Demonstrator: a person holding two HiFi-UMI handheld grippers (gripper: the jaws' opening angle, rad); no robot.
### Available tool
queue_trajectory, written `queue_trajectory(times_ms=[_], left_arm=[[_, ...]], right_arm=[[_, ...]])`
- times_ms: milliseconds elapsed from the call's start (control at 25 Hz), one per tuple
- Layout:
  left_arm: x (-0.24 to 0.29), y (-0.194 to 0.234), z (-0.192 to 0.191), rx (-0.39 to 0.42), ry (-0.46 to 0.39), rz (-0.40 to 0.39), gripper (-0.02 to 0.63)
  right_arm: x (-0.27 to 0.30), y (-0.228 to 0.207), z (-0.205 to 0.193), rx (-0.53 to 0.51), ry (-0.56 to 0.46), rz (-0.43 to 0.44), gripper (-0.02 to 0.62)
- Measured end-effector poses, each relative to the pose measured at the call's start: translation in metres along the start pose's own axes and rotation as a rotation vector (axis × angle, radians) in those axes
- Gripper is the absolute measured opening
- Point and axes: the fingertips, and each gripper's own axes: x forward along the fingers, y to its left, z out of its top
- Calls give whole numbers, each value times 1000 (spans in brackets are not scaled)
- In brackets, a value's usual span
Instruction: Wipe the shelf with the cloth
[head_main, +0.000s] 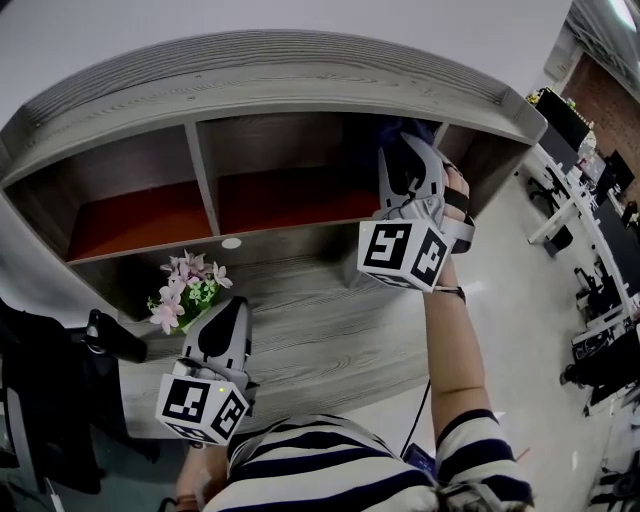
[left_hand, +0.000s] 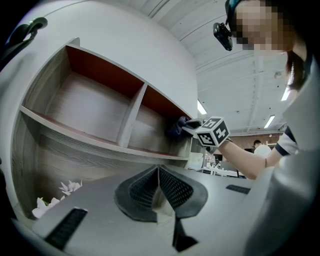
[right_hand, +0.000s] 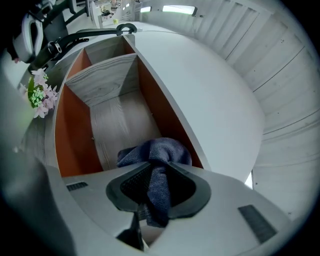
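The grey wooden shelf (head_main: 300, 75) has open compartments with orange-red backs. My right gripper (head_main: 408, 150) reaches into the right compartment, shut on a dark blue cloth (head_main: 392, 130). In the right gripper view the cloth (right_hand: 156, 150) bunches out of the closed jaws of the right gripper (right_hand: 157, 172), against the compartment's wood board (right_hand: 117, 125). My left gripper (head_main: 232, 308) hangs low in front of the shelf's lower board, shut with nothing in it. In the left gripper view its jaws meet at the left gripper (left_hand: 159, 174), with the cloth (left_hand: 177, 127) far off beside the right gripper's marker cube (left_hand: 213, 132).
A small pot of pink flowers (head_main: 188, 290) stands on the lower board left of my left gripper. A black chair part (head_main: 112, 338) sits at the far left. A white round disc (head_main: 231, 243) is on the shelf edge. Office desks (head_main: 575, 200) stand to the right.
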Motion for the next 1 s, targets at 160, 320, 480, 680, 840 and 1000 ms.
queue_trajectory(times_ms=[160,320,480,680,840,1000], left_arm=[[1,0,-1,1,5,-3,23],[2,-2,-3,1,9,-5,23],[2,-2,-4,7,15,-10,23],[2,0,-3,9,13,-4,23],[2,1,-4,6,15,0,23],[4,1,-4,6,19,0,23]], right_arm=[[-1,9,-13,8,47,17,106],[-3,23,-23,5,73,41,106],[-6,35,-29,15,91,71,106],[-9,47,-36,21,114,96,106],[-13,59,-44,35,148,122,106],[-16,68,-50,54,174,149,106]])
